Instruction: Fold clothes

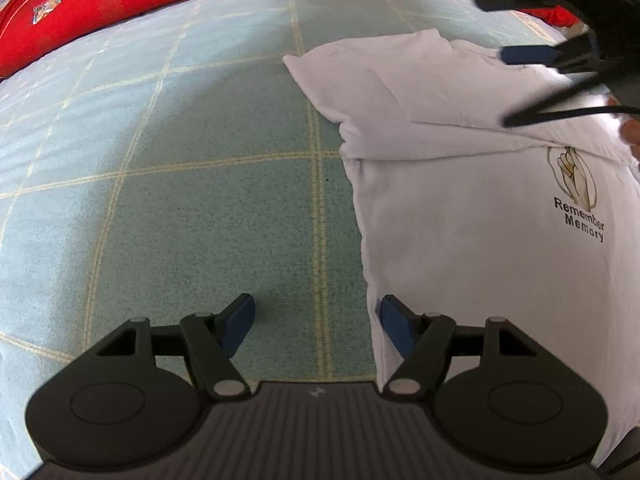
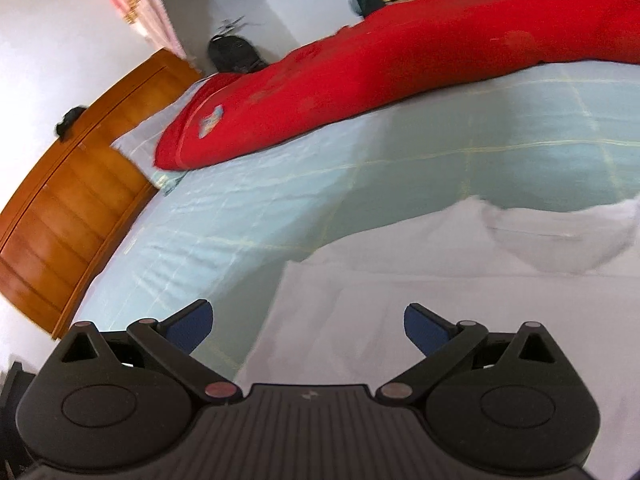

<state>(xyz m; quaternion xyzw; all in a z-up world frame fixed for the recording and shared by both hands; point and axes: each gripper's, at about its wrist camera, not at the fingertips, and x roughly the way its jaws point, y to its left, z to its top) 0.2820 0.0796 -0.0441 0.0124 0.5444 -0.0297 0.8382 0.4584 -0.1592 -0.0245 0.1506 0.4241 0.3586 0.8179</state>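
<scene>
- Left wrist view: the left gripper [image 1: 316, 320] is seen pointing steeply down at a pale green checked bedspread [image 1: 180, 184], its blue-padded jaws held well apart with nothing between them.
- One blue pad sits just at the left edge of a white T-shirt [image 1: 480, 240], though contact with the cloth cannot be told.
- The white T-shirt is laid flat on the bedspread at the right of this view, with one sleeve [image 1: 380, 88] folded across the upper part of the shirt.
- A printed hand emblem with the words "Remember Memory" [image 1: 580, 220] is seen on the shirt's front.
- The right gripper [image 1: 528, 56] is seen at the upper right of the same view, above the shirt's upper part; it is blurred, its jaws are spread and no cloth is caught in them.
- Right wrist view: the right gripper [image 2: 308, 320] is shown with its jaws wide apart and empty, above the white T-shirt [image 2: 440, 280], which fills the lower right.
- A red quilt [image 2: 400, 72] is heaped along the far side of the bedspread [image 2: 280, 200].
- A wooden headboard [image 2: 72, 200] is seen at the left, with a pink curtain [image 2: 136, 4] behind it.
</scene>
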